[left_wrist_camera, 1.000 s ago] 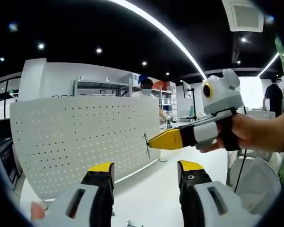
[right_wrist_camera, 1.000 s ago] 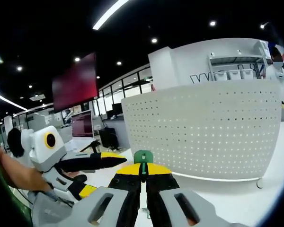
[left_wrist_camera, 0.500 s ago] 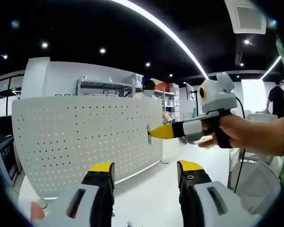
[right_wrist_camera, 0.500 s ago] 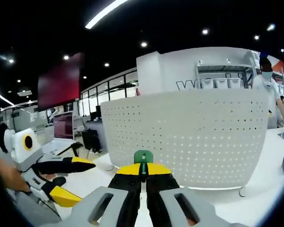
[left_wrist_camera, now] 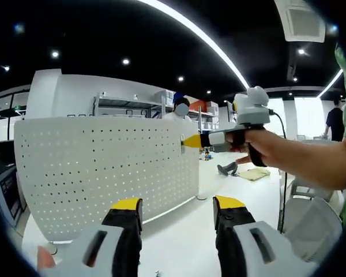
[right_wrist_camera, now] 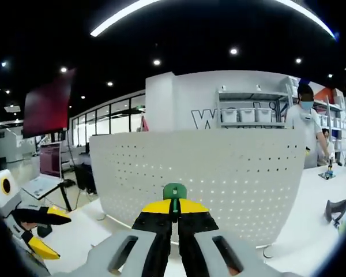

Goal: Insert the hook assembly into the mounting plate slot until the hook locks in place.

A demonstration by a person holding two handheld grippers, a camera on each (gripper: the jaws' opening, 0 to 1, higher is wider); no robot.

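Pegboard mounting plate (right_wrist_camera: 213, 179) stands upright on the white counter (left_wrist_camera: 184, 242), facing my right fingers, so its holes meet the hook head-on. Right gripper (right_wrist_camera: 174, 203) clamped on the green hook assembly (right_wrist_camera: 174, 191), which pokes out past the fingertips, near the plate. Left gripper (left_wrist_camera: 176, 209) spread open, empty, held back below.

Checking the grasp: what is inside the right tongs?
A green hook is pinched between the shut right tongs; its top pokes out before the pegboard, the rest is covered.
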